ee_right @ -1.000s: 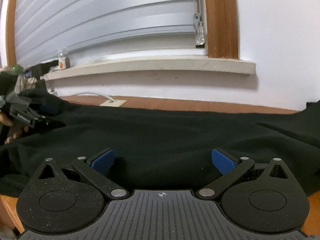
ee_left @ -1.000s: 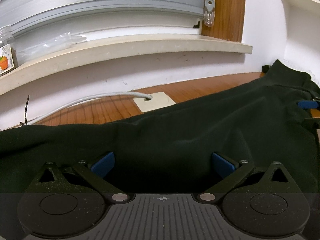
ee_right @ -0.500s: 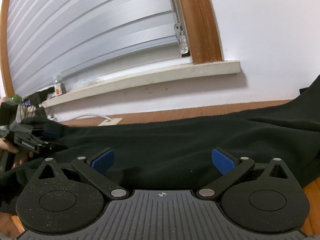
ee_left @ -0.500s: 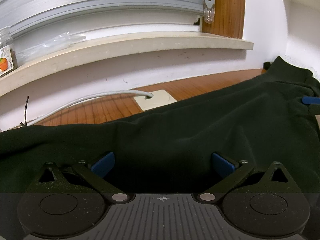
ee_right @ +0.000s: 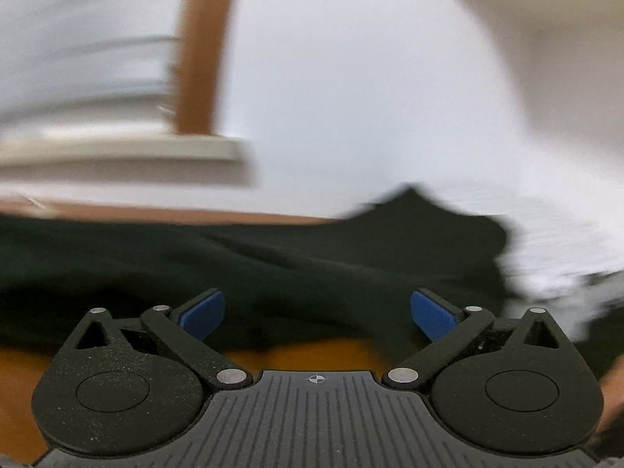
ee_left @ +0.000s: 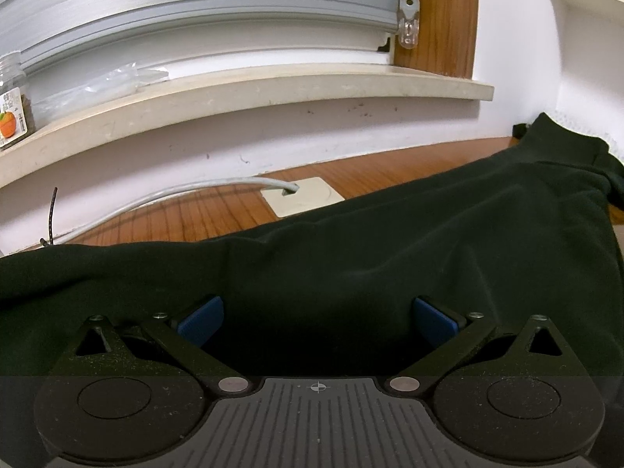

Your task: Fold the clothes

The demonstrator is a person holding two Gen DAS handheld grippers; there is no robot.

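Item 1, left gripper [ee_left: 318,319]: I have its jaws spread wide over the garment [ee_left: 351,257], pinching nothing, poised low to take cloth.

Item 2, right gripper [ee_right: 318,314]: jaws wide but closing, cloth ahead of the pads, none pressed; view blurred.

Item 3, garment: dark, spread long across the table [ee_left: 187,214], laid out for folding.

Item 4, sill [ee_left: 241,93]: beyond, carrying a jar [ee_left: 11,101].

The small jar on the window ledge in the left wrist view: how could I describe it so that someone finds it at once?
Find the long pale window ledge under the grey blinds and follow it to its far left end. The small jar stands there, cut off by the picture's edge. It is clear with dark contents, and only it bears an orange fruit label; the clear plastic wrap nearby lies flat.
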